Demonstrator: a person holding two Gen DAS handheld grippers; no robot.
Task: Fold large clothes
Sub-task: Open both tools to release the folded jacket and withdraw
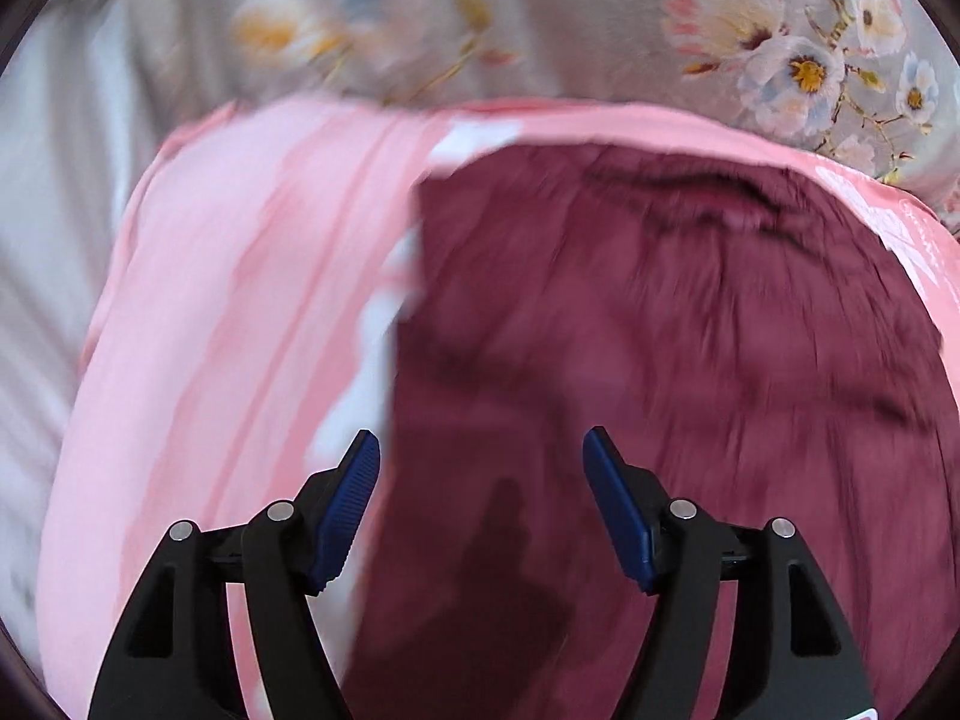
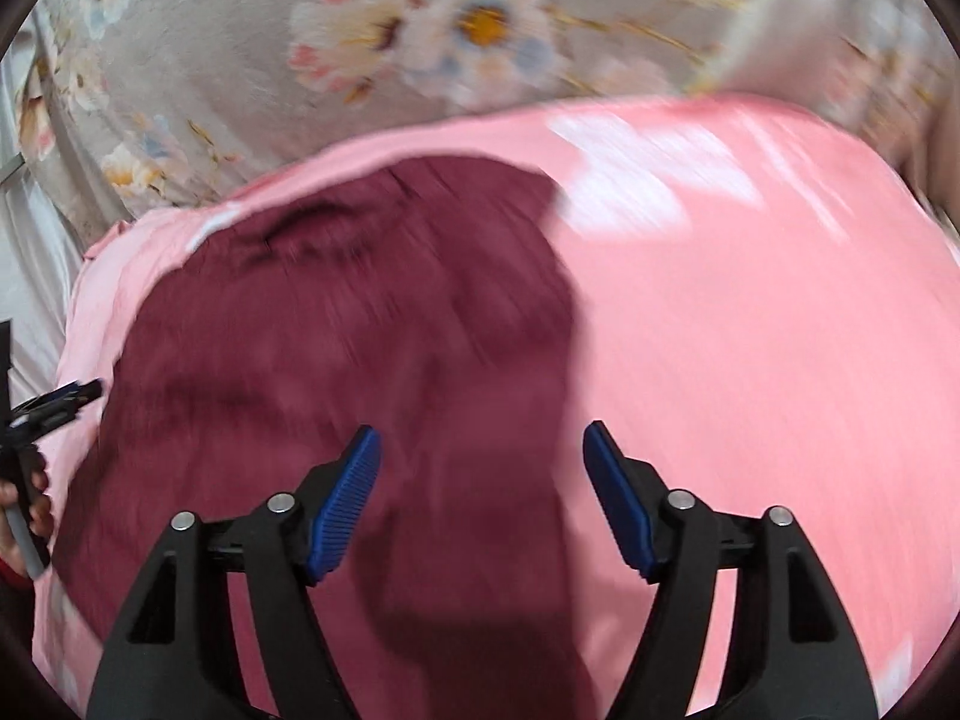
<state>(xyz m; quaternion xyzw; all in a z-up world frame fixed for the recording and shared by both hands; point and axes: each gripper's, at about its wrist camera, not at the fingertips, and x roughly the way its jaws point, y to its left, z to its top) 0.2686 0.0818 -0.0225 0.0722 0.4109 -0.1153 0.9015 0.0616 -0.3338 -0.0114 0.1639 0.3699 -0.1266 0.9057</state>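
on the floral bedspread (image 1: 600, 18) a pink sheet (image 1: 228, 312) carries the maroon garment (image 1: 660, 330), left hand-held gripper (image 1: 480, 516) and right hand-held gripper (image 2: 480, 510) both wide and empty above it.

**Both grippers wide, nothing held**

Left gripper (image 1: 481, 441) tilted down and forward, blue pads (image 1: 351, 507) spread well apart, nothing pinched between them. Right gripper (image 2: 481, 438) angled down the same way, blue pads (image 2: 618, 504) just as wide, nothing between them either. At the left edge of the right wrist view, a hand (image 2: 27, 495) wrapped round a dark handle; more than that lost in blur.
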